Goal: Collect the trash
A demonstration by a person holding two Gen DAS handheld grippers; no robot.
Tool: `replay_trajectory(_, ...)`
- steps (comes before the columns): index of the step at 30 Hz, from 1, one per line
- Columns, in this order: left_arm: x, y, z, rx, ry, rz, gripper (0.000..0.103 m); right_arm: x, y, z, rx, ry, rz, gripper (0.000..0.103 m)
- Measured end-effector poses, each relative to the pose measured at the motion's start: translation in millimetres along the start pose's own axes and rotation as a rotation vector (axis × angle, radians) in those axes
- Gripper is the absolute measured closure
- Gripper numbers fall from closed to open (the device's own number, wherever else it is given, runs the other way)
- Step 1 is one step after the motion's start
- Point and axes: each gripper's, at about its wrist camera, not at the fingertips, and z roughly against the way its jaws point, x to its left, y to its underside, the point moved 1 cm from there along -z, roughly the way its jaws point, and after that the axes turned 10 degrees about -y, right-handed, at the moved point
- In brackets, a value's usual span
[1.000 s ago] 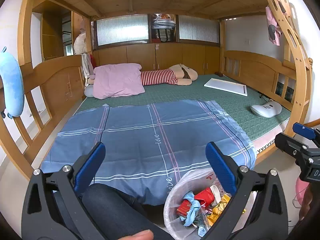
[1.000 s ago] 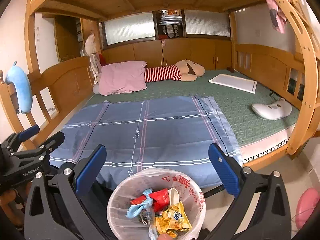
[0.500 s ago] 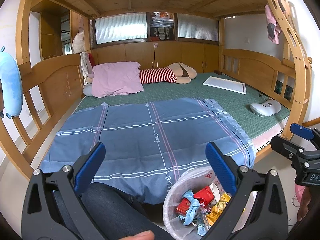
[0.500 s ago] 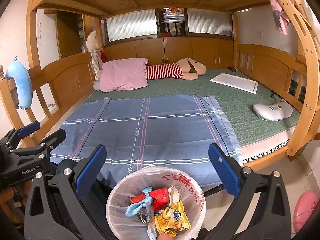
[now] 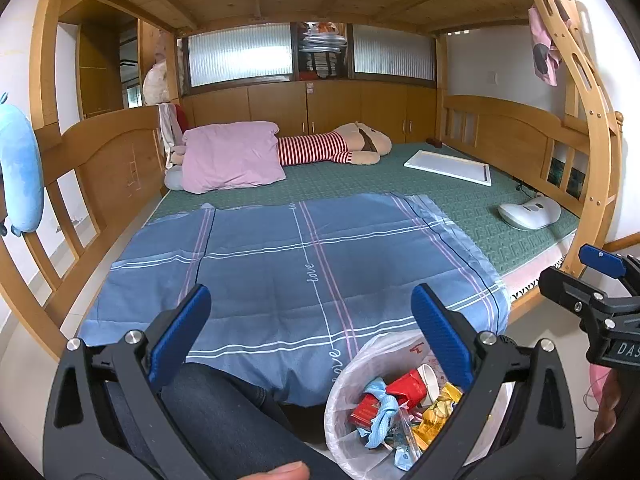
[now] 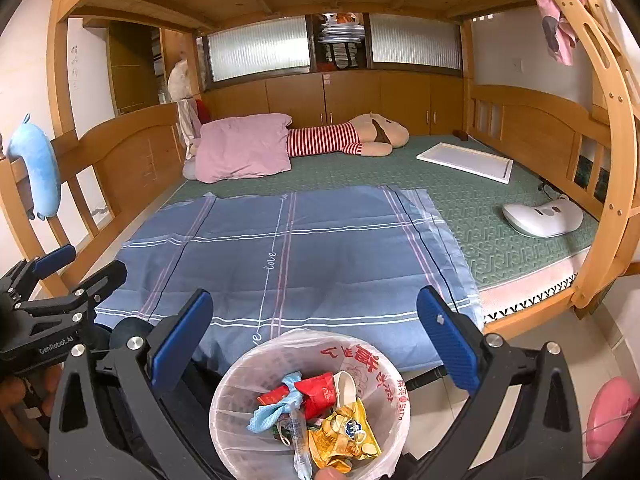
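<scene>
A white bin lined with a clear bag (image 6: 386,364) stands on the floor at the foot of the bed, also low right in the left wrist view (image 5: 360,360). It holds trash: a red wrapper (image 6: 316,390), a blue cloth scrap (image 6: 276,406), a yellow snack packet (image 6: 342,436) and a paper cup (image 6: 344,386). My right gripper (image 6: 314,332) is open and empty, just above the bin. My left gripper (image 5: 310,334) is open and empty, over the blue sheet (image 5: 304,264), left of the bin. No loose trash shows on the sheet.
Wooden bunk bed with green mat (image 6: 480,208), pink pillow (image 6: 244,146), striped plush toy (image 6: 344,138), white board (image 6: 466,162) and white device (image 6: 542,216). A blue plush (image 6: 36,168) hangs on the left rail. A dark-trousered leg (image 5: 224,412) lies below my left gripper.
Both views have tilted up and drawn back slightly; the bin sits a little lower in frame. Both grippers stay open and empty.
</scene>
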Motion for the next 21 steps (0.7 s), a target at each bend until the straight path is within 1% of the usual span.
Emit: replay_trajectory(21, -0.6, 1.5, -0.5, 0.006, 0.006, -0.003, 0.003, -1.5, 0.3, -0.3, 0.005, 0.005, -0.009, 0.003)
